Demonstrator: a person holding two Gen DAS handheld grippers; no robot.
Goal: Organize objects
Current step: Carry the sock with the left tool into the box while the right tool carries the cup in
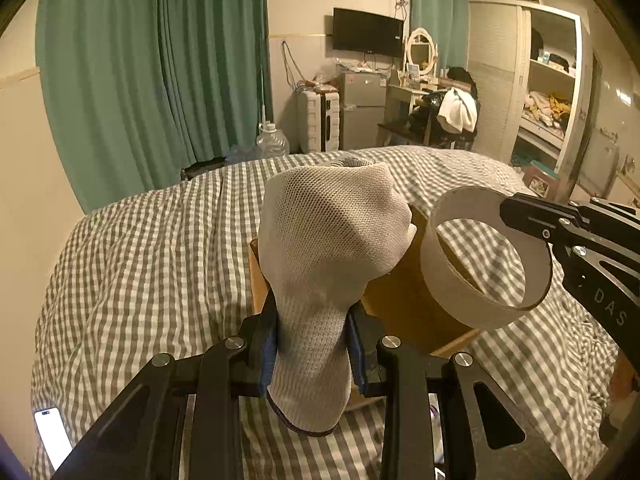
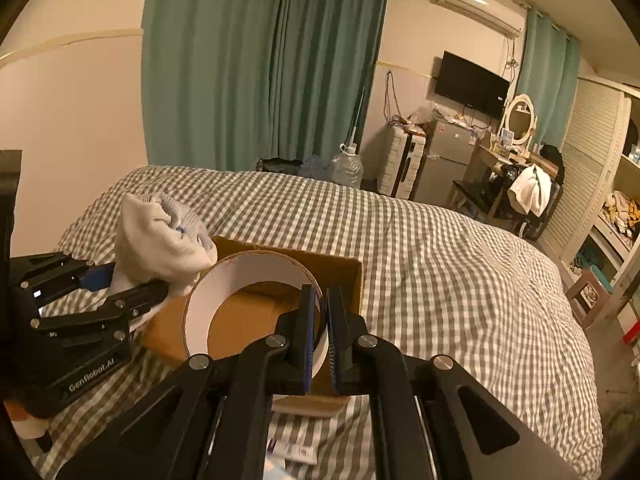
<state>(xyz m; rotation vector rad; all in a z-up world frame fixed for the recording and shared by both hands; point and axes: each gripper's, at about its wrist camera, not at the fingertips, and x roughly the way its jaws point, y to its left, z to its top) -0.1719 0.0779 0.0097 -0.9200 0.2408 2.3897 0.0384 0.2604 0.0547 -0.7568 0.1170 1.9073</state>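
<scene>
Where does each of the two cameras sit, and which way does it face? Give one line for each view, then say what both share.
Left wrist: on the left hand-held gripper, facing along its fingers at the clamped sock over the cardboard box; the right hand-held gripper enters from the right.
Right wrist: on the right hand-held gripper, looking at the cardboard ring it pinches; the left one shows at left.
Shared: sock, ring, box, checked bed, green curtain.
</scene>
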